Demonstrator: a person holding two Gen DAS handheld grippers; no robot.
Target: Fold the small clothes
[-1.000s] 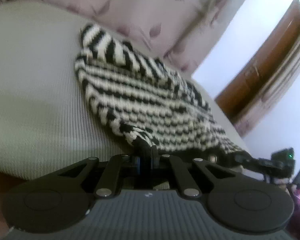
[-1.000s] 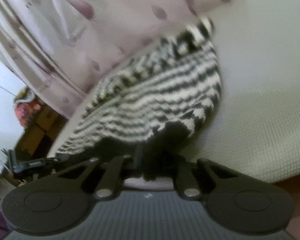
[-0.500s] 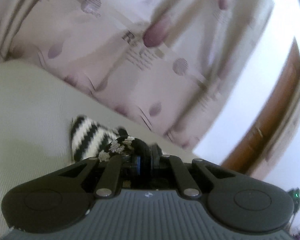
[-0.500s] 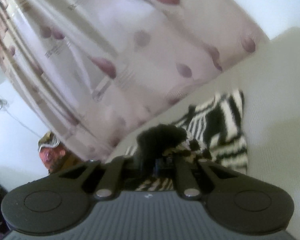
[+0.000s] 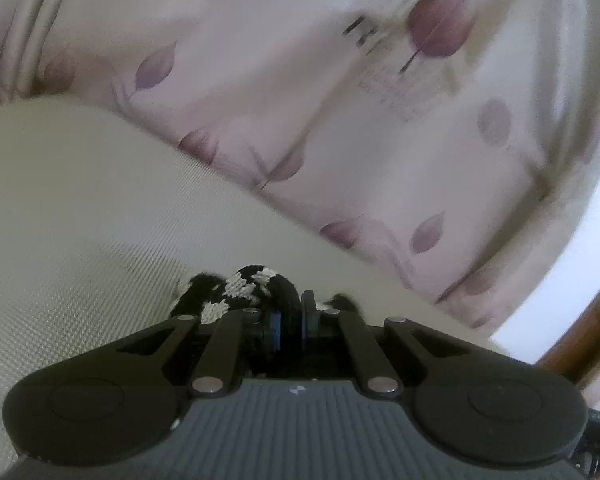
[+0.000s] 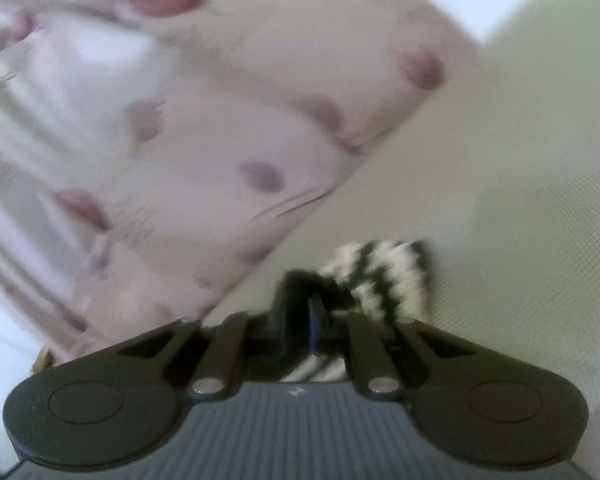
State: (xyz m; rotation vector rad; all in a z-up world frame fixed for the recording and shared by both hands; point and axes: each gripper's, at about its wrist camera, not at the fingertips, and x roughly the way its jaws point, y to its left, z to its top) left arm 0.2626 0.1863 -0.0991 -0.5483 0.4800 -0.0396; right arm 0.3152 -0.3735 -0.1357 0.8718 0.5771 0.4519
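A black-and-white striped knitted garment (image 5: pixel 244 288) is pinched in my left gripper (image 5: pixel 292 312), whose jaws stand shut on a bunched edge of it, low over the cream textured surface (image 5: pixel 80 220). Most of the garment is hidden under the gripper body. In the right wrist view, my right gripper (image 6: pixel 304 308) is shut on a dark edge of the same garment (image 6: pixel 384 276), and a striped part sticks out just beyond and right of the fingertips. The view is motion-blurred.
A pale pink curtain with purple leaf prints (image 5: pixel 340 120) hangs close behind the cream surface and fills the upper part of both views (image 6: pixel 180 140). A brown wooden door edge (image 5: pixel 596 328) shows at the far right of the left wrist view.
Both grippers, still shut on the garment's edge, have swept forward towards the curtain, carrying that edge over the rest. The spread-out striped cloth seen a second ago is now almost wholly out of sight.
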